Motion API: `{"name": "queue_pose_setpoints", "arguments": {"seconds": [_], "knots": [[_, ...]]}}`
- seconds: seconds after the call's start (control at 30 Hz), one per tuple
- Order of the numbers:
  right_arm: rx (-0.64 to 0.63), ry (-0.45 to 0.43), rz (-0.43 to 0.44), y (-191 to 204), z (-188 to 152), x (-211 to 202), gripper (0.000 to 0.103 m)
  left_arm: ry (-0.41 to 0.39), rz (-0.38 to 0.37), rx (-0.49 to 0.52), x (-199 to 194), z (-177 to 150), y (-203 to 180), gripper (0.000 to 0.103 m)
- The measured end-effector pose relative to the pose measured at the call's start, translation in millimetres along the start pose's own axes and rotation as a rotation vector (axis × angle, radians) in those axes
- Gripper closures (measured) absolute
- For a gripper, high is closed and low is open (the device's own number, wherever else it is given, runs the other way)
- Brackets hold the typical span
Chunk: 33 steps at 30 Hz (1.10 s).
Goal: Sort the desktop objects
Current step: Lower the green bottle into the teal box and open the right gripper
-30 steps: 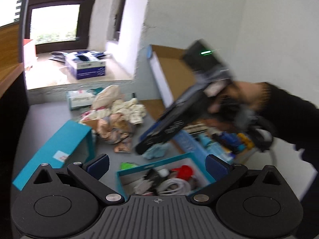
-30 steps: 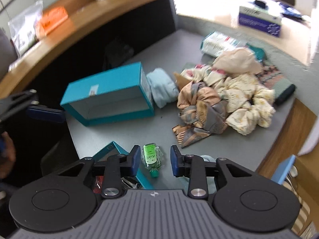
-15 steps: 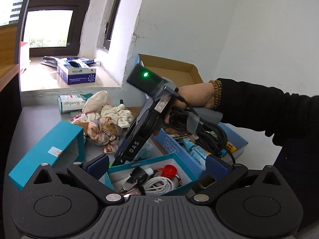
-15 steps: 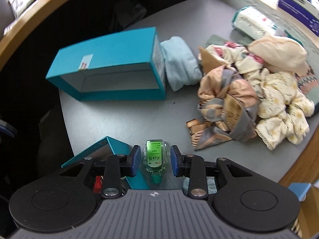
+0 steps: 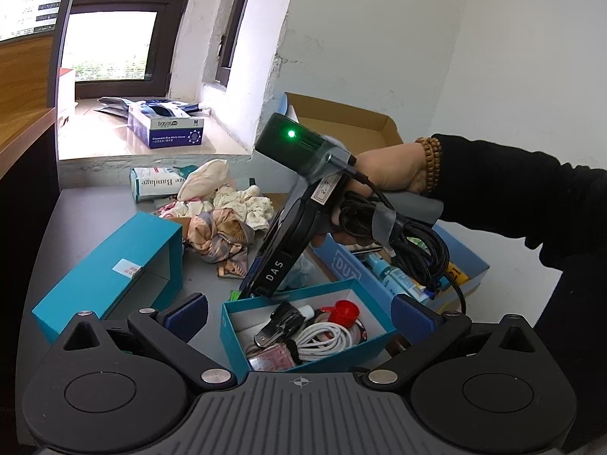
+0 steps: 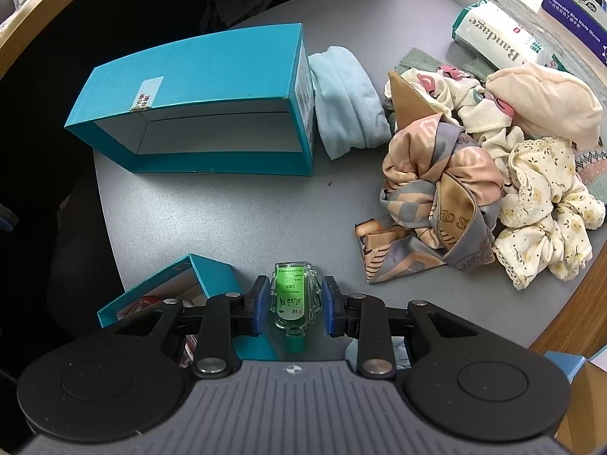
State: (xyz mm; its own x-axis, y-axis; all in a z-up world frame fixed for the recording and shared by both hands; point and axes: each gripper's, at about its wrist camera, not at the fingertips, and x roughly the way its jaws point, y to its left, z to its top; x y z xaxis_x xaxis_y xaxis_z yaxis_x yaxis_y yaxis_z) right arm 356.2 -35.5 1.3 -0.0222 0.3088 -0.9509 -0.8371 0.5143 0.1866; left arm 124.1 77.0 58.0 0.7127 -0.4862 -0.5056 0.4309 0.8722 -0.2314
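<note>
Two blue pads of the right gripper (image 6: 291,305) stood on either side of a small green bottle (image 6: 291,301), which lay on the grey desk (image 6: 227,212) with its cap toward the camera. A narrow gap showed between each pad and the glass, so the jaws were partly closed around the bottle and not yet pressing it. Just left of the bottle sat the corner of a small teal tray (image 6: 212,276). In the left wrist view the left gripper (image 5: 299,313) was spread wide and held nothing, hovering over that same tray (image 5: 356,292), which contained a white cable (image 5: 326,337), a red scoop (image 5: 343,309) and a metal clip (image 5: 279,324).

Beyond the tray the right hand (image 5: 390,178), with a bead bracelet at the wrist, gripped the handle of the other gripper, whose green lamp was lit. To its right a blue cardboard box (image 5: 343,265) held tubes and small bottles.

Farther out on the desk lay a large teal box (image 6: 197,72) on its side, open toward the camera, with a folded pale-blue cloth (image 6: 345,94) touching its end. Near that was a heap of patterned fabrics (image 6: 474,174), then a pack of bandage (image 6: 497,43), and on the window sill a box of gloves (image 5: 170,131).
</note>
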Motion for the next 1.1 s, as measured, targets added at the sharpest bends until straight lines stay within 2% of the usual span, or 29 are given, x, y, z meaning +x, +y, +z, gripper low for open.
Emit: {"name": "queue_pose_setpoints", "arguments": {"seconds": [0.33,0.57,0.77,0.97,1.1], "knots": [[-0.052,-0.021,-0.07,4.6,7.0,-3.2,0.072,0.015,0.024,-0.001,2.7,-1.1,-0.1,0.0],[-0.017,-0.071,-0.05,-7.0,9.3,-19.1,0.085,0.019,0.025,-0.017,6.0,-0.8,2.0,0.0],[-0.052,-0.078,-0.057,-4.4,7.2,-23.4,0.086,0.019,0.029,-0.005,7.6,0.6,-0.6,0.0],[-0.165,-0.059,-0.121,18.2,1.5,-19.2,0.086,0.016,0.031,-0.019,8.8,1.4,1.0,0.0],[-0.178,-0.046,-0.134,23.0,4.9,-13.8,0.086,0.009,0.031,-0.016,6.0,0.5,0.9,0.0]]}}
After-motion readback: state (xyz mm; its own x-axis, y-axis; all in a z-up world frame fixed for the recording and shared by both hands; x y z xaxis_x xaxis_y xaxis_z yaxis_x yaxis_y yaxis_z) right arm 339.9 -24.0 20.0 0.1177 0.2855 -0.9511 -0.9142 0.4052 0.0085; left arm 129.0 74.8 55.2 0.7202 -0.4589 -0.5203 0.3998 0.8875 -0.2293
